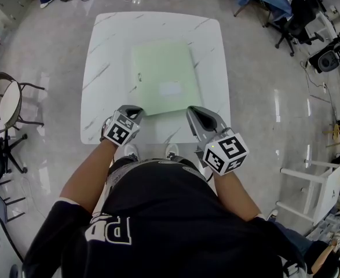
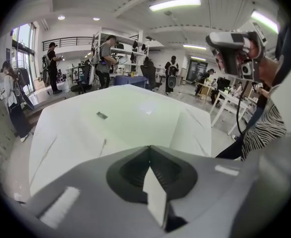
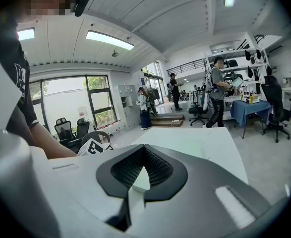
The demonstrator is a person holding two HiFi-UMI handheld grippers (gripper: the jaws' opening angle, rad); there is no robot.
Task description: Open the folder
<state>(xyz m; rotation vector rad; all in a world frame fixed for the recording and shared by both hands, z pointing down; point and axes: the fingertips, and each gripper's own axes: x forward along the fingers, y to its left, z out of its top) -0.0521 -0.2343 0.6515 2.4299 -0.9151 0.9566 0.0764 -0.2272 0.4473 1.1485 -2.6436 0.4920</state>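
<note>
The left gripper [image 2: 148, 148] has its jaws pressed together, tips meeting with nothing between them. In the left gripper view the pale green folder [image 2: 135, 112] stretches away just beyond those tips, lying flat and closed, with a small dark tag [image 2: 101, 115] near its left edge. The right gripper [image 3: 144, 147] likewise has its jaws closed tip to tip on nothing, and past them a strip of the white worktop [image 3: 219, 150] runs off to the right of the frame.

In the head view the left gripper sits at the folder's lower left corner and the right gripper at its lower right corner. Whether either tip touches the cover cannot be told. The folder lies at the centre of the frame, a little askew to the worktop's edges, and a faint whitish patch [image 1: 171, 89] shows on its lower half. The marbled worktop shows bare margins on every side of the folder.

Round about, a brown-backed chair [image 1: 2, 104] stands at the left edge on the glossy floor, a black office chair [image 1: 300, 17] at the upper right, and a small white stand [image 1: 315, 185] at the lower right.
</note>
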